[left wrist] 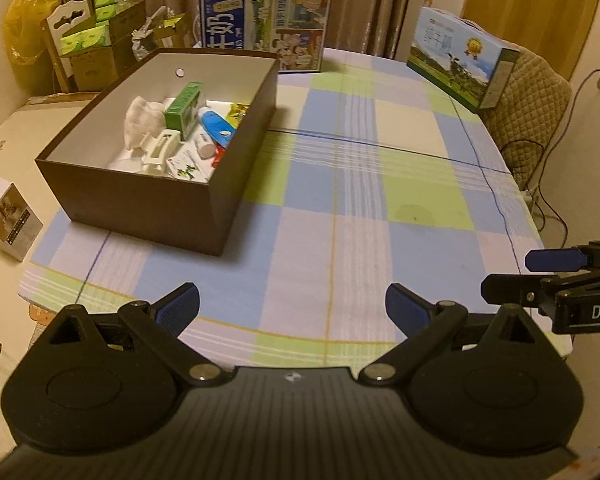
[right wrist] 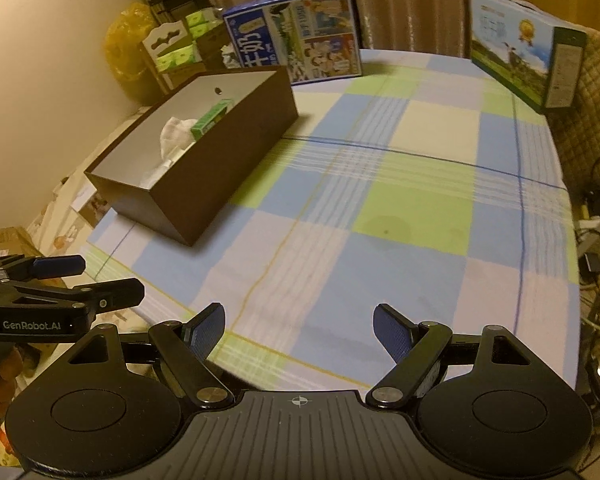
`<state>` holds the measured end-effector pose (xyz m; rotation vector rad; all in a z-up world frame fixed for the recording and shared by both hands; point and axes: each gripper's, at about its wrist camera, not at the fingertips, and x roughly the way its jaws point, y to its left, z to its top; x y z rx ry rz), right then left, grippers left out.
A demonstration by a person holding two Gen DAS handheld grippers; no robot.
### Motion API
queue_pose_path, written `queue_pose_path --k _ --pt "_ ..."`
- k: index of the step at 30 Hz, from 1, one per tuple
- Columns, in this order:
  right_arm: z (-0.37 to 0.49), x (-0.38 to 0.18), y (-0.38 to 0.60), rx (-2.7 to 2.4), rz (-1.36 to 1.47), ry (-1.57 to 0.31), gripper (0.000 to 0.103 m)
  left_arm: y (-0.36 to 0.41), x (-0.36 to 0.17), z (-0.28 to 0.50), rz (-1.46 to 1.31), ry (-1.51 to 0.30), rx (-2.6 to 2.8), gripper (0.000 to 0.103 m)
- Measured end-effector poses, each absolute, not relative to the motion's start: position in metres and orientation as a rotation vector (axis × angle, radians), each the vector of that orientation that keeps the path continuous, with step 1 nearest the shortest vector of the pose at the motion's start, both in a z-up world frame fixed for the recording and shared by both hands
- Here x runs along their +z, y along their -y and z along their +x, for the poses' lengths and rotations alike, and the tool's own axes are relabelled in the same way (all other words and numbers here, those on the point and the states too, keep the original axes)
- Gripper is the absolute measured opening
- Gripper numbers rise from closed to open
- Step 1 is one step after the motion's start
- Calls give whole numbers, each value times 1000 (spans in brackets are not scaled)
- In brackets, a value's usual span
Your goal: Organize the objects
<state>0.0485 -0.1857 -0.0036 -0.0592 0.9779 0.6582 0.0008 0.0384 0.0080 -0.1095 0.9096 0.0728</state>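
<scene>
A brown box (left wrist: 140,184), white inside, holds a white cloth (left wrist: 142,122), green carton (left wrist: 184,110) and blue tube (left wrist: 218,128). Both the left hand-held gripper (left wrist: 292,304) and right hand-held gripper (right wrist: 298,322) gape empty above the counter (left wrist: 380,200).

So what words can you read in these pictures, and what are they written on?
"GenRobot.AI": on the side of the left gripper, seen from the right wrist.
"DA", cut off at the picture's edge: on the right gripper, seen from the left wrist.
"奶": a big white character on the blue milk carton, standing sideways.
The scenic gift box, green box and small white box: print too small or blurred.
</scene>
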Motion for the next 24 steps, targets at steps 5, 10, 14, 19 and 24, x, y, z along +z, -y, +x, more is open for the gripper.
queue_pose_path --k 5,10,14,19,24 --pt "40 -4 196 640 -54 -977 79 -28 7 -8 -104 -910 57 98" --pt "35 -3 204 629 -48 -970 79 -19 6 -14 -100 -913 50 98" --pt "34 -3 207 622 -46 -971 79 -14 7 -17 -96 -912 46 98" --pt "34 -3 212 614 -46 -972 79 -10 6 -17 -93 -910 43 98" --pt "35 -4 215 606 -43 -971 79 -6 6 -15 -92 -909 40 98"
